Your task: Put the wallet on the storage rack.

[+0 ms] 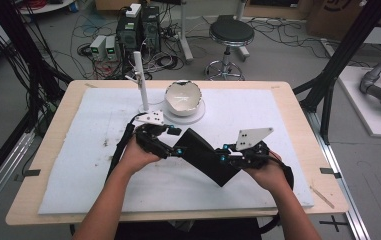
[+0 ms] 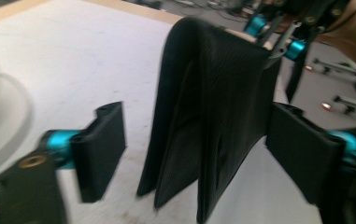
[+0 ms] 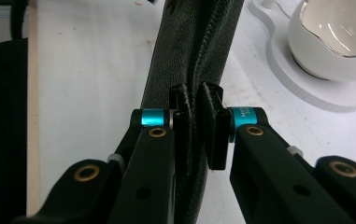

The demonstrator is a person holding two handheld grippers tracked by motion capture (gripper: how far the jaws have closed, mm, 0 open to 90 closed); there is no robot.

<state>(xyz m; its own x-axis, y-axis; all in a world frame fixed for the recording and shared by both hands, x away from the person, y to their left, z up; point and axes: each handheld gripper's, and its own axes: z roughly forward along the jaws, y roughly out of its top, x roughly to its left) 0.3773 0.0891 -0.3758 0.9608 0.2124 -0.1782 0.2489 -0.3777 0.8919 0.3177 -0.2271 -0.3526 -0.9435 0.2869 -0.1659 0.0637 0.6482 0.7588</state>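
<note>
1. Fingers (image 3: 220,130) of the right gripper (image 3: 198,128) were clamped together on the edge of a folded black cloth (image 1: 209,155), the fabric pinched tight between the pads.
2. Fingers (image 2: 102,149) of the left gripper (image 2: 203,154) stood apart on either side of the black cloth (image 2: 213,116), with a clear gap on the left side, so the pads were not pressing it.
3. Held up by the right gripper (image 1: 226,156), the cloth hung in folds just above the white mat (image 1: 78,165) on the worktop (image 1: 53,107), between the two hands.
4. The left gripper (image 1: 174,148) sat at the cloth's left end, with the left hand (image 1: 137,156) behind it; the right hand (image 1: 267,172) gripped the other tool.
5. Farther back on the mat stood a white bowl (image 1: 183,97) on a round white base (image 1: 200,114), just beside a white upright post (image 1: 140,80).
</note>
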